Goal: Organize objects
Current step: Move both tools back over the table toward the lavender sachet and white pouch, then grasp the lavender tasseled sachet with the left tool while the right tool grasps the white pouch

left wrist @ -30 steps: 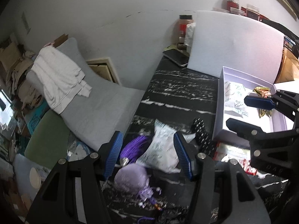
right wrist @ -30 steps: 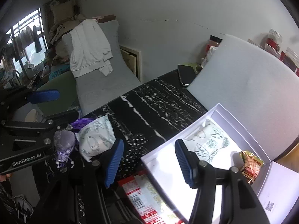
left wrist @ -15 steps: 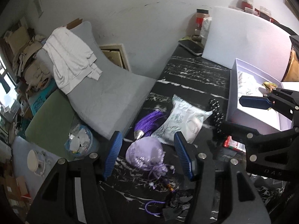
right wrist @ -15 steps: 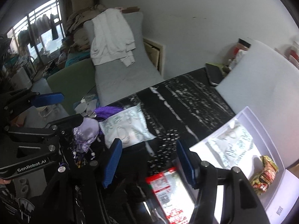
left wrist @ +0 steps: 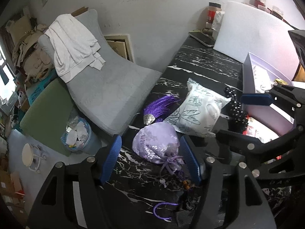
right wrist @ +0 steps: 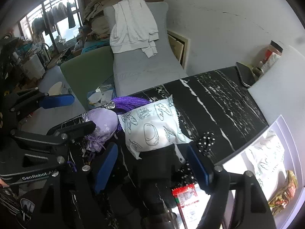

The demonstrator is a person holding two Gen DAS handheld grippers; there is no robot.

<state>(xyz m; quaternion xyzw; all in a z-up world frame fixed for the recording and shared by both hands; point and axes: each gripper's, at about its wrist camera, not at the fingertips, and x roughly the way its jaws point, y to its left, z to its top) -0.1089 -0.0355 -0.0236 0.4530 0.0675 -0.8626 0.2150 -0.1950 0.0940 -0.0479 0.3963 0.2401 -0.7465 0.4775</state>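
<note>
Right gripper (right wrist: 152, 164) opening over a white snack packet (right wrist: 154, 126) – lilac pouch (right wrist: 102, 126) just beside, on the black table (right wrist: 219, 99).

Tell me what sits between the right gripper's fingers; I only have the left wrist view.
Observer: Its jaws are opening. The right gripper has the near edge of the white packet at its fingertips, with the pads off it.
Operator: What's in the box?
Observer: The box holds a second white packet and, beside it, a gold wrapper.
Operator: Anything loose near that box?
Observer: A red packet lies on the table just outside its near corner, close to the polka-dot cloth.
</note>
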